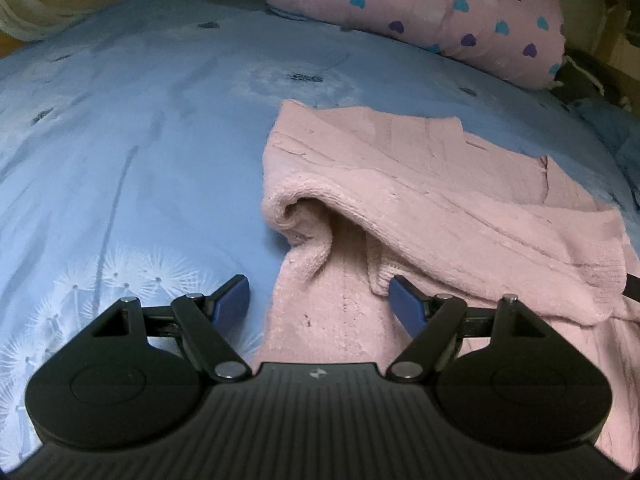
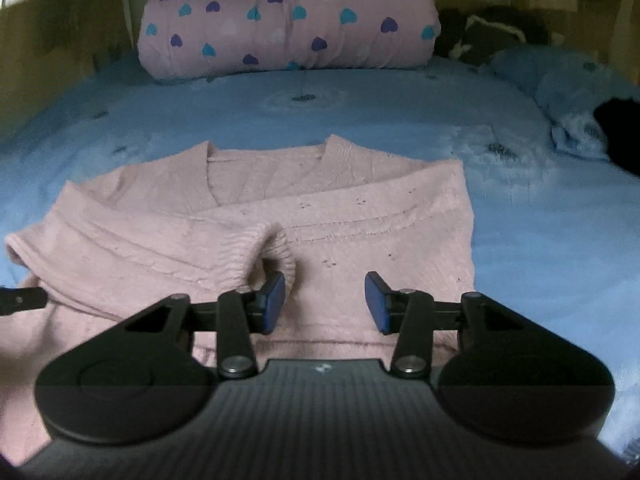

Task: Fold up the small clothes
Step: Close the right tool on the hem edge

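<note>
Right wrist view shows the pink sweater (image 2: 280,216) flat on the bed (image 2: 520,220), both sleeves seemingly folded across its front; the final fold remains. Left tongs (image 1: 320,304) and right tongs (image 2: 325,302) are released, grasping nothing.

Both tools (image 1: 320,300) (image 2: 325,302): black ribbed body, blue pads, silver pivot screws, small logo.

Light: dim, soft indoor.
Edges: fisheye bending, dark corners.
Focus: far bedding blurred, right wrist view softer.
</note>
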Tool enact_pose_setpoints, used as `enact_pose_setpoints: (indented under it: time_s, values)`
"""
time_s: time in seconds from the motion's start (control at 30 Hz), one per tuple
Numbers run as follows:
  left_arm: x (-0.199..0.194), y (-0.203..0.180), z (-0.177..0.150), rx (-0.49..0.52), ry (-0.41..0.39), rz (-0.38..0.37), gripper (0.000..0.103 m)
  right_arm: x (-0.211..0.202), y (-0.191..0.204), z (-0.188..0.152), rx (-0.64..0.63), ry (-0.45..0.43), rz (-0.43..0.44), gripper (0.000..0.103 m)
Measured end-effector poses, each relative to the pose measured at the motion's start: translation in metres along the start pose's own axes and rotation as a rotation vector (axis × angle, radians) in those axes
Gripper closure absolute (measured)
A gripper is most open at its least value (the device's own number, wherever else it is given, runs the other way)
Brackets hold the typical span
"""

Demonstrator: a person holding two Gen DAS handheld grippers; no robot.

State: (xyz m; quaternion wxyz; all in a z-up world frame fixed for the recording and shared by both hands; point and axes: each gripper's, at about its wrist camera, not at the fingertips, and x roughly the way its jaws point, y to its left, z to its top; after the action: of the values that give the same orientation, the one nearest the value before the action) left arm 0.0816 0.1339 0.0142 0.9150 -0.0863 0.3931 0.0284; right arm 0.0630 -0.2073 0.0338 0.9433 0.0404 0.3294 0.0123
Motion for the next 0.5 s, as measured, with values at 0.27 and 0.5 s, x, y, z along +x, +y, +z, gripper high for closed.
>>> enact_pose_setpoints:
  time_s: [0.27, 0.5]
  values:
    - [-0.006, -0.009, -0.002, 0.006, -0.032, -0.031, 0.022, -0.022, -0.006, 0.013, 0.070, -0.073, 0.087, 0.046]
    - [0.002, -0.006, -0.002, -0.021, -0.011, -0.006, 0.022, -0.002, 0.005, 0.018, 0.054, -0.028, 0.163, 0.040]
